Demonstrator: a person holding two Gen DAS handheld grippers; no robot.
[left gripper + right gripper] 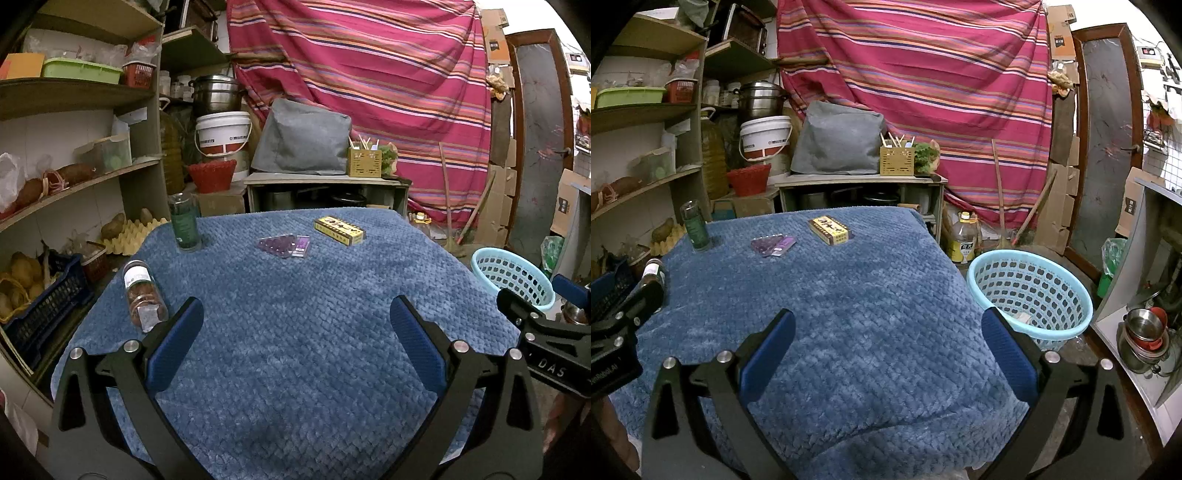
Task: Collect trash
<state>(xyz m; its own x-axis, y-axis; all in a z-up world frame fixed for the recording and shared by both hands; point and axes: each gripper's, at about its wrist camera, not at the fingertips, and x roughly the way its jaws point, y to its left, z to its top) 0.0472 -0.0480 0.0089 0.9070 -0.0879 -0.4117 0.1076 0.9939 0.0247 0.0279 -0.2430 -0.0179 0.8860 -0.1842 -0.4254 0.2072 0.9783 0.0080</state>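
Left wrist view has four bits of trash all sitting out on the table [295, 332], which is covered in a blue quilted cloth. Closest is the jar on its side [144, 297], just off the left claw's [295, 332] left finger, not touching it as far as I can tell. Further ahead and left stands the green bottle [184, 222], upright. Straight ahead, well apart from the claw, lies the purple blister pack [284, 245], and just right of that, a bit further back, the yellow box [339, 230]. Left claw is spread wide with nothing in it. Right claw [888, 345] is the same deal, spread and empty, hovering over the near edge of the table. The light blue basket [1030, 295] sits on the floor off the right claw's right side, below table level, and looks like the bin. Something pale lies at its bottom, hard to say what. So I'd guess this is barely started, with four items left to grab.
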